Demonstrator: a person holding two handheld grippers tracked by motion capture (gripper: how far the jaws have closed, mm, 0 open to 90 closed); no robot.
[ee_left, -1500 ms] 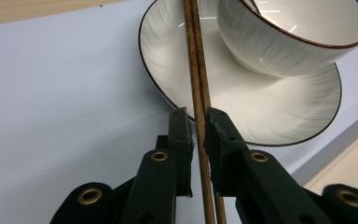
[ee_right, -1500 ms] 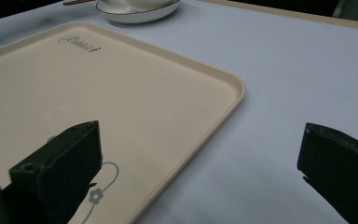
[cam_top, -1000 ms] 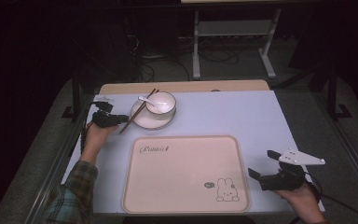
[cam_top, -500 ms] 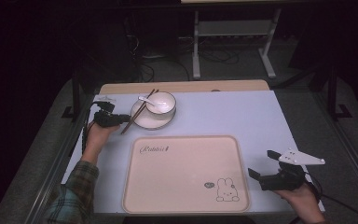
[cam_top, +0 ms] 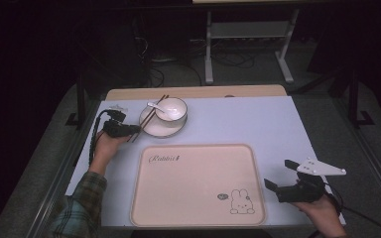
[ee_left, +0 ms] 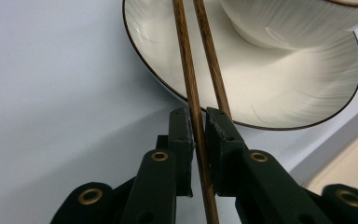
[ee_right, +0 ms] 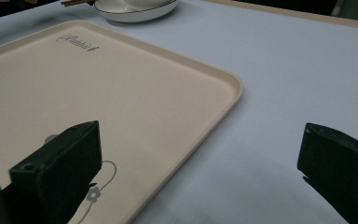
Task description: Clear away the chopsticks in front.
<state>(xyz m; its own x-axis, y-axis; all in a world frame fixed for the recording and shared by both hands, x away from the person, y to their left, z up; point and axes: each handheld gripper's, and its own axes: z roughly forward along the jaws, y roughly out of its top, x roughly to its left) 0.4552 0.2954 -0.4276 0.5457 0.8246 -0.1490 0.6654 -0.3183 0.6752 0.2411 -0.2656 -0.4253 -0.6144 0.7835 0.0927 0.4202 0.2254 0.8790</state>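
Observation:
A pair of brown chopsticks (cam_top: 149, 118) leans across a white plate (cam_top: 157, 130) that carries a white bowl (cam_top: 172, 109) with a white spoon (cam_top: 155, 105) in it, at the table's far left. My left gripper (cam_top: 136, 130) is at the plate's left rim. In the left gripper view it (ee_left: 197, 128) is shut on one chopstick (ee_left: 187, 60). The second chopstick (ee_left: 208, 51) runs beside it and ends behind the right jaw. My right gripper (cam_top: 279, 175) hovers wide open at the front right, just off the beige tray (cam_top: 198, 168), nothing between its jaws (ee_right: 200, 140).
The beige rabbit tray (ee_right: 121, 93) lies bare at the front centre of the pale blue table (cam_top: 248, 124). A wooden strip (cam_top: 193, 92) runs along the table's far edge. A metal stand (cam_top: 248, 34) and cables lie on the floor beyond.
My left gripper has crept a little right, to the plate's rim and the chopsticks' near ends. The right gripper has hardly moved.

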